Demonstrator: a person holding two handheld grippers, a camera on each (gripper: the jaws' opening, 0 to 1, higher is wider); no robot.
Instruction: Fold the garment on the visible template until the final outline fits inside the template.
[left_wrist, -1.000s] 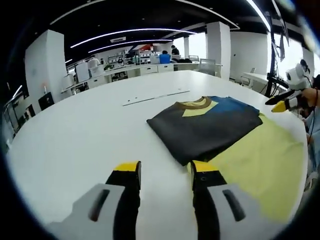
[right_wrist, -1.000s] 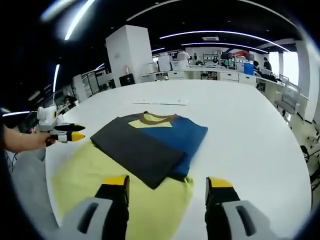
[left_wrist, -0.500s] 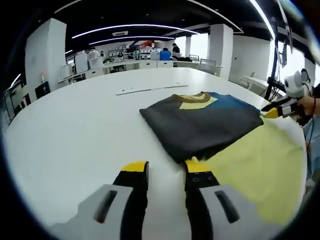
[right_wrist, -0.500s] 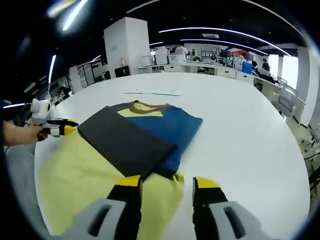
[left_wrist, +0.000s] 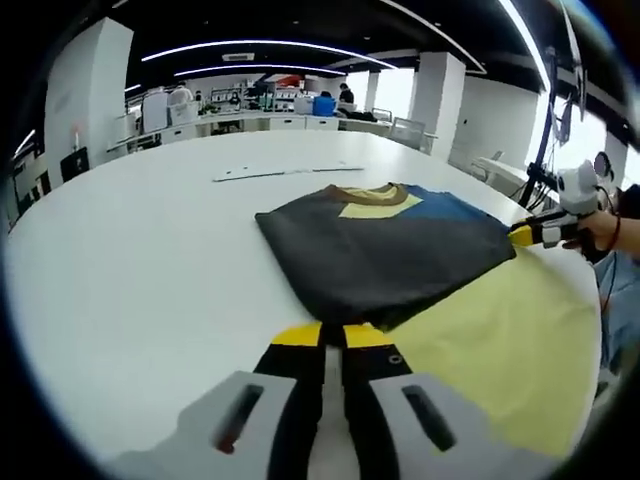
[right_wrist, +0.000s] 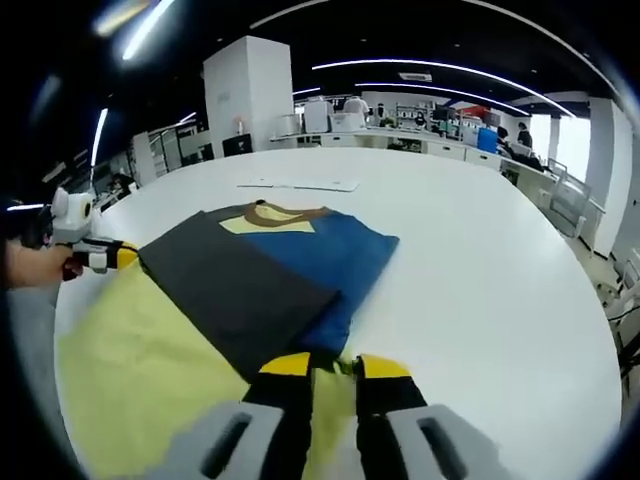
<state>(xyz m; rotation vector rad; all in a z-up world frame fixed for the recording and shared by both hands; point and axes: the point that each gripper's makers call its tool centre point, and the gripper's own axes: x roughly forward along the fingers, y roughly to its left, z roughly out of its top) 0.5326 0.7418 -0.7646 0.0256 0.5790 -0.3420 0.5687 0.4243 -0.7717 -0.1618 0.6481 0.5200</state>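
A folded garment lies on the white table: a dark grey panel (left_wrist: 390, 255) (right_wrist: 250, 285) over a blue one (right_wrist: 345, 245), brown collar at the far end. A wide yellow cloth (left_wrist: 500, 340) (right_wrist: 140, 360) spreads out from under it toward me. My left gripper (left_wrist: 332, 335) is nearly closed on the near corner where dark cloth meets yellow. My right gripper (right_wrist: 335, 366) has drawn in on the other near corner, with cloth in the narrow gap. Each gripper shows in the other's view: the right gripper (left_wrist: 525, 236) and the left gripper (right_wrist: 122, 256), each at its own corner.
The white table (left_wrist: 130, 260) is broad and rounded, with its edge close behind the yellow cloth. A thin white strip (left_wrist: 285, 171) (right_wrist: 300, 184) lies beyond the collar. A hand (left_wrist: 600, 228) holds the right gripper. Desks, pillars and people stand far off.
Both grippers have come down and forward to the near corners of the dark fold. Their jaws have narrowed from wide open to almost closed.
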